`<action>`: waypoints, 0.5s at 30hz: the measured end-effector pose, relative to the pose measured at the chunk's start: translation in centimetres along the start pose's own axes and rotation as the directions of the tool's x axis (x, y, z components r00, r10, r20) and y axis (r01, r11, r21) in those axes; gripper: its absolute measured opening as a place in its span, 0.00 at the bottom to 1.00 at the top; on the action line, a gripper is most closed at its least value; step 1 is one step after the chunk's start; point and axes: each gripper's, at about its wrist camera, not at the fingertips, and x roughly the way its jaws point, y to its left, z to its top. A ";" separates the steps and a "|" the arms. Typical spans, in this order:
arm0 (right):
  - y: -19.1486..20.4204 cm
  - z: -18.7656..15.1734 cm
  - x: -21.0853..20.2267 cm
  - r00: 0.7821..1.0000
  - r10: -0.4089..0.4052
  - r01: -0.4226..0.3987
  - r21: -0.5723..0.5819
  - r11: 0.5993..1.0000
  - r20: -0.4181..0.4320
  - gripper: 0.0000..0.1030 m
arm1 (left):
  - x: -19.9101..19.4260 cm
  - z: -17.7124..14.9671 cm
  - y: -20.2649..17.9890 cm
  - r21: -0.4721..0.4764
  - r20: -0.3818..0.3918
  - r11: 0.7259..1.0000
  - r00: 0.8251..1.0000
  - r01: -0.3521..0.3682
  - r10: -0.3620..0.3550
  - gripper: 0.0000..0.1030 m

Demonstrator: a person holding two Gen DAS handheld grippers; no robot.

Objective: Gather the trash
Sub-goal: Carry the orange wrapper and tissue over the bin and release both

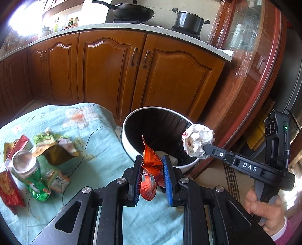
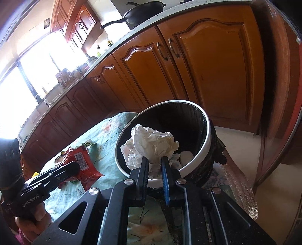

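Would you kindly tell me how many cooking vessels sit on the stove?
2: a black wok on the left burner, and a lidded black pot on the right burner. Others may be out of view.

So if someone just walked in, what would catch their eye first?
Both grippers carrying trash at the bin: the left gripper pinches an orange wrapper, the right gripper a crumpled paper ball over the opening. More wrappers and a can lie on the tablecloth.
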 end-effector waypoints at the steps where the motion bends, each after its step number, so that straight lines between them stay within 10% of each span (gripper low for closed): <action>1: -0.2 0.2 0.1 1.000 -0.003 0.003 0.000 1.000 0.000 0.13 | 0.3 0.2 -0.1 0.001 0.001 1.000 1.000 0.000 0.000 0.19; 15: -1.7 2.3 2.1 0.999 -0.045 0.045 -0.009 0.999 -0.016 0.13 | 5.9 3.2 -1.7 0.034 -0.029 0.999 0.999 -0.020 0.021 0.20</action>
